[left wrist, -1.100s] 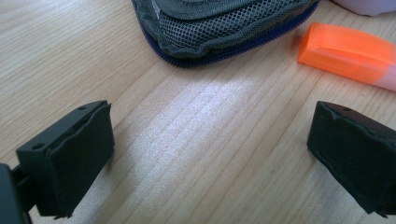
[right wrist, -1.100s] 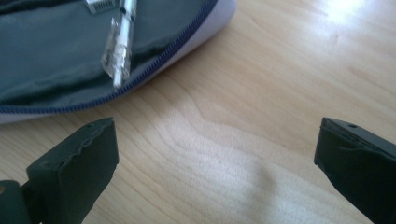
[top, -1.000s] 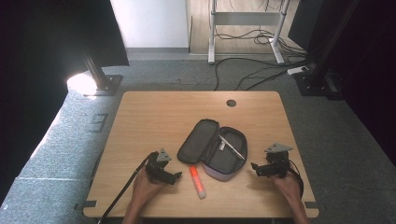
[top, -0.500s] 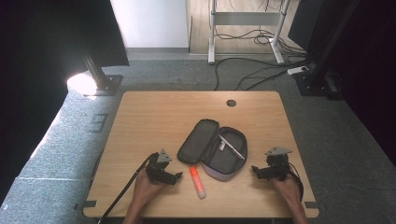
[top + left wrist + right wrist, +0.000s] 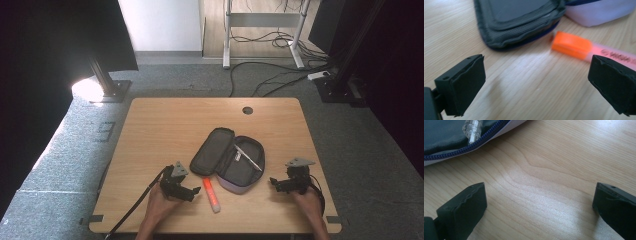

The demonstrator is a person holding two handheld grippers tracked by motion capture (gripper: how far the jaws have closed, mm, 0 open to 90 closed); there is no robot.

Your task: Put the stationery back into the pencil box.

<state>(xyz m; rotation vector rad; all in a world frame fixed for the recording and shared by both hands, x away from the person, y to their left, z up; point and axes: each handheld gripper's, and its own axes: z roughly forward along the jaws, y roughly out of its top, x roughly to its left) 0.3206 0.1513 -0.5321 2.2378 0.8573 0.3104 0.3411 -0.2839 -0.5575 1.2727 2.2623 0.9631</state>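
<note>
An open pencil case (image 5: 227, 159) lies in the middle of the wooden table (image 5: 165, 125), dark lid flap folded out to the left, lilac body on the right with a clear pen (image 5: 248, 157) inside. An orange-capped pink highlighter (image 5: 210, 193) lies on the table just in front of the case. My left gripper (image 5: 196, 192) rests on the table, open, its jaws pointing at the highlighter (image 5: 574, 46) and the case flap (image 5: 519, 20). My right gripper (image 5: 273, 183) is open too, low over bare wood right of the case; the pen tip (image 5: 472, 128) and blue zip show at its upper left.
A round cable hole (image 5: 247, 110) sits near the table's far edge. Cables (image 5: 270, 80) and a desk frame stand on the grey floor beyond. A lamp base (image 5: 107, 87) glares at the far left. Black cable trails from the left gripper off the front edge.
</note>
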